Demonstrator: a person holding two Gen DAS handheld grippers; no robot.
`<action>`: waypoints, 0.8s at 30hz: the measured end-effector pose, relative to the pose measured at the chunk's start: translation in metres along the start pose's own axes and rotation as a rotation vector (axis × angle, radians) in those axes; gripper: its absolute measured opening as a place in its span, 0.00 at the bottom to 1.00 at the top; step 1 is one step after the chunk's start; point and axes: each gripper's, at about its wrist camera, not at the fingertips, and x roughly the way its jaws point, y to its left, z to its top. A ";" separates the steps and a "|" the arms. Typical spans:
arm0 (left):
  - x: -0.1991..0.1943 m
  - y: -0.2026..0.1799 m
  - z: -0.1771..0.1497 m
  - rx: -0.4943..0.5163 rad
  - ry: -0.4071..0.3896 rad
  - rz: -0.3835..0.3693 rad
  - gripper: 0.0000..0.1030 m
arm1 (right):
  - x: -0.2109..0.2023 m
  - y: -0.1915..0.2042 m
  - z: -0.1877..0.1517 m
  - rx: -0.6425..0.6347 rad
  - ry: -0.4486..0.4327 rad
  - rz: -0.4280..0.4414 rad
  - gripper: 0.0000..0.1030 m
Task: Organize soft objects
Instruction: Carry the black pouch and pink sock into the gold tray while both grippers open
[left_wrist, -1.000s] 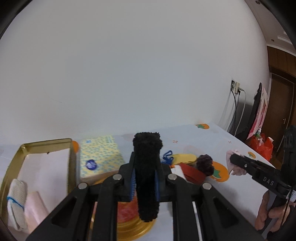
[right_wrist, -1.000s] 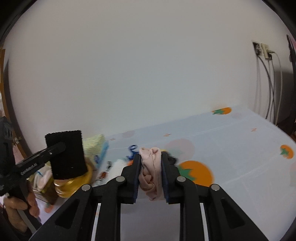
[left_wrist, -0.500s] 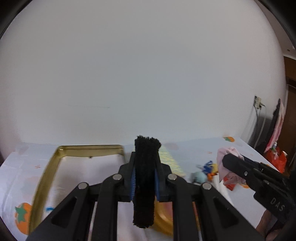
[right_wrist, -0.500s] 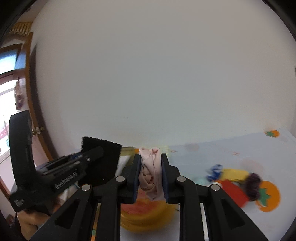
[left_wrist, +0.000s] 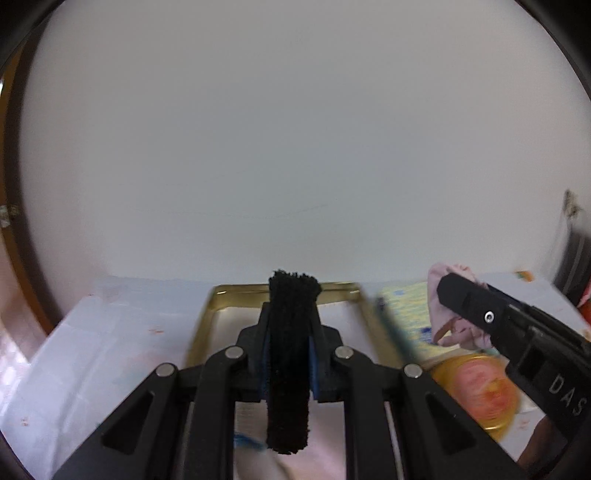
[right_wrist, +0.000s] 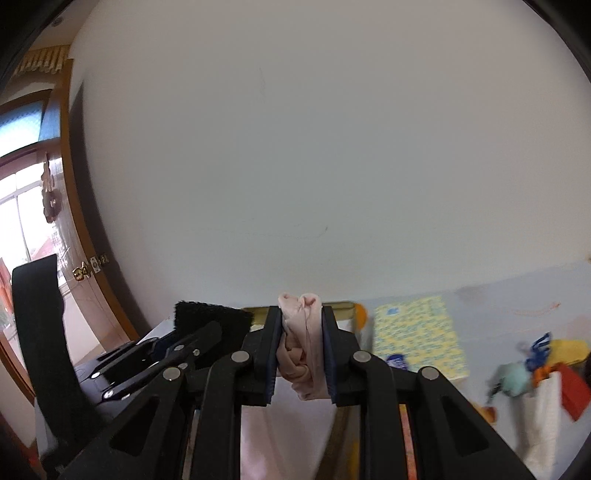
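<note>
Left gripper (left_wrist: 289, 360) pinches a fuzzy black cloth strip (left_wrist: 290, 363) at centre frame, over the gold metal tin (left_wrist: 221, 295). Right gripper (right_wrist: 302, 354) squeezes a bunched pale pink cloth (right_wrist: 303, 350); only its view shows the colourful pile (right_wrist: 543, 369) at right.

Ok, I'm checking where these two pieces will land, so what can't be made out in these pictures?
- Gold tray inside: left wrist view, hidden behind the left gripper and its black cloth.
- Same tray: right wrist view, only a strip of rim shows past the right gripper and pink cloth.
- Toys: right wrist view, smeared by motion blur.
- Round tin: blurred, partly behind the right gripper.
</note>
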 end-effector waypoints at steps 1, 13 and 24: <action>0.004 0.003 -0.001 -0.006 0.019 0.013 0.14 | 0.006 0.001 -0.002 0.008 0.012 -0.001 0.22; 0.025 0.007 -0.009 -0.009 0.115 0.093 0.14 | 0.047 0.007 -0.021 -0.047 0.132 -0.023 0.22; 0.041 0.011 -0.017 -0.029 0.157 0.083 0.16 | 0.059 0.016 -0.026 -0.068 0.167 -0.016 0.29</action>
